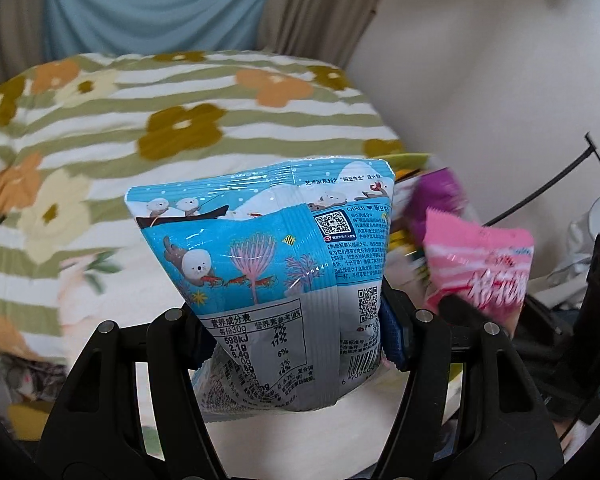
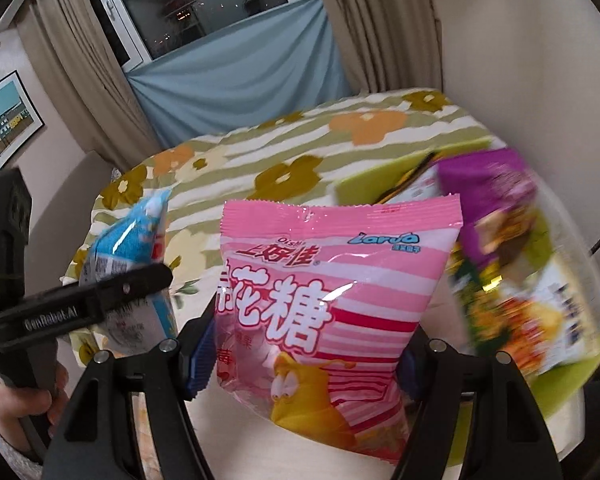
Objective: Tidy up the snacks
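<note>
My left gripper point(image 1: 298, 344) is shut on a blue Oishi snack bag point(image 1: 276, 248) with seals and a nutrition table, held upright in the air. My right gripper point(image 2: 300, 354) is shut on a pink cotton-candy bag point(image 2: 332, 296) with a yellow larva, also held up. The pink bag shows at the right of the left wrist view point(image 1: 484, 264). The blue bag point(image 2: 132, 240) and the left gripper's body point(image 2: 80, 304) show at the left of the right wrist view.
A green tray point(image 2: 384, 188) at the right holds a purple bag point(image 2: 496, 200) and other blurred snack packets point(image 2: 540, 312). Behind lies a flower-striped quilt point(image 1: 180, 120) on a bed. Curtains point(image 2: 228, 72) and a wall are beyond.
</note>
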The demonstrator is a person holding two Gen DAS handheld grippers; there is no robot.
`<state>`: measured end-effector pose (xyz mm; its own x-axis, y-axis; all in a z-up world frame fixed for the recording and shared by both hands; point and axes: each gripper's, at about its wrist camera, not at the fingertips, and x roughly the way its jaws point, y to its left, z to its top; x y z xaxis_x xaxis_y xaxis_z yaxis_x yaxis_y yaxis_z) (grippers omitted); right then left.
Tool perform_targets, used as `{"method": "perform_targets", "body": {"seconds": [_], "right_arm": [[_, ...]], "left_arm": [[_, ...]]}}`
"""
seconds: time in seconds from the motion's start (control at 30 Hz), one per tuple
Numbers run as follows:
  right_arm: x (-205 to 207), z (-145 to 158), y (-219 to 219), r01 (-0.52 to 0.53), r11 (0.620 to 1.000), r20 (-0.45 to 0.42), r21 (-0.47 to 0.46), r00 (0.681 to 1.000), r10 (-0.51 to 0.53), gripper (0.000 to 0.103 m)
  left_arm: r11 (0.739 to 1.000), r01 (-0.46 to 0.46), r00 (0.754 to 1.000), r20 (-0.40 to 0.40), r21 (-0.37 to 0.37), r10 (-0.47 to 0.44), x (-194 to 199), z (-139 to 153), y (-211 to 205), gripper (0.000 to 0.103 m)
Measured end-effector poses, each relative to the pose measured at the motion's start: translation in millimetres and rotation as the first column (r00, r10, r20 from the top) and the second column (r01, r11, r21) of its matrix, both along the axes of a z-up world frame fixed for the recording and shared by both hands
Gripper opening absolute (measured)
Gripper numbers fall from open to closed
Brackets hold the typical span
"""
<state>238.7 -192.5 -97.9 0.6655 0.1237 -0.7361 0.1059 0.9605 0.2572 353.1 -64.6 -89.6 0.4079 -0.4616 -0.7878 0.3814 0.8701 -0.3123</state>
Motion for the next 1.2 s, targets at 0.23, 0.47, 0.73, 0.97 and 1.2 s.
{"method": "perform_targets", "body": {"seconds": [0.23,0.47,0.73,0.97,1.2], "right_arm": [[-15.3,10.4,-74.3,0.010,0.999,0.000,-0.043,1.000,-0.010,0.068],[-24.9,4.0,-121.3,0.007,1.000,-0.014,-0.024,1.000,-0.008,0.068],[-28.6,-2.7,-140.9,-0.047,0.999,-0.030,0.011,0.998,0.047,0.068],[-30.2,-3.7,-126.1,-0.162,0.986,-0.017,0.038,0.986,0.163,0.069],[-29.7,-9.2,-104.5,-0.272,0.961,-0.005,0.048,0.962,0.273,0.072]], "left_arm": [[0.998,0.059,0.998,0.013,-0.014,-0.058,2.9,7.1,-104.0,0.062],[1.000,0.016,0.998,-0.057,0.001,-0.016,16.1,-17.9,-163.0,0.082],[0.992,-0.121,0.992,-0.035,0.032,0.122,-6.7,-19.0,-127.3,0.094],[0.972,-0.230,0.973,0.013,0.048,0.230,-39.6,-15.9,-91.8,0.094],[0.934,-0.341,0.940,0.033,0.103,0.340,-67.2,-14.9,-71.1,0.094]]}}
